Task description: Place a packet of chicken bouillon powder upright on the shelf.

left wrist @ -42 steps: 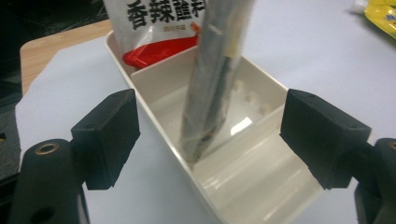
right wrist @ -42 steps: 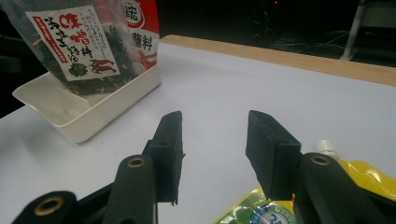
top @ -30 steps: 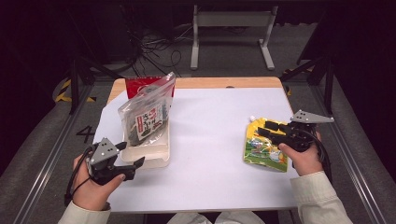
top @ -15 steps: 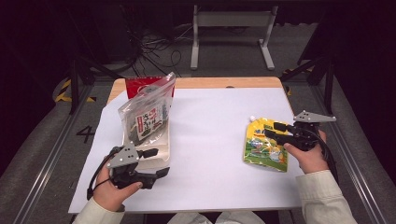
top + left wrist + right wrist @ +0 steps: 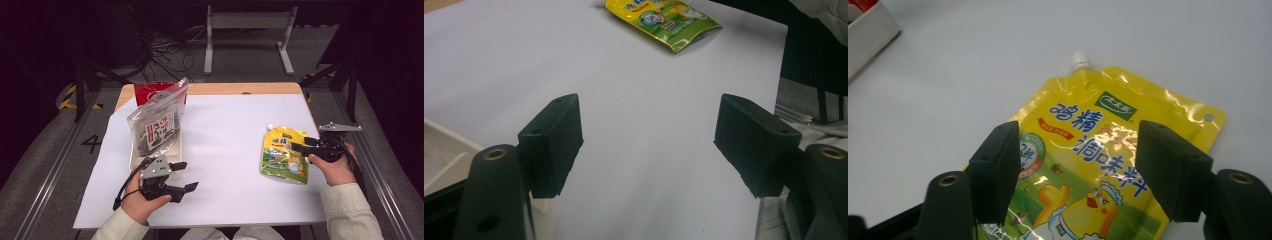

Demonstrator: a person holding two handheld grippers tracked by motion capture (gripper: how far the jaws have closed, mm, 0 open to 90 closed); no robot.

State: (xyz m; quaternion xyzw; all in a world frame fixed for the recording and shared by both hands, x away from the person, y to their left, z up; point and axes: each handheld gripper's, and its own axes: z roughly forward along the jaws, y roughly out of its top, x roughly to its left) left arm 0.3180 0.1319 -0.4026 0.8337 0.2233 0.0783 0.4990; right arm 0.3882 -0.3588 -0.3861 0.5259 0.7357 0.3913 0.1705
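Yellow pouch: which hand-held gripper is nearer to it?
Right. The right hand-held gripper hovers open over the yellow pouch; the left hand-held gripper sits far across the table, by the tray.

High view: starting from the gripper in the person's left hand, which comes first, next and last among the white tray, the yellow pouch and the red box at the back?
From the left gripper:
1. White tray, just behind it, holding the clear seaweed bag.
2. Red box, farther back, behind that bag.
3. Yellow pouch, across the table, lying flat by the right gripper.

Left gripper jaws apart; right gripper jaws apart
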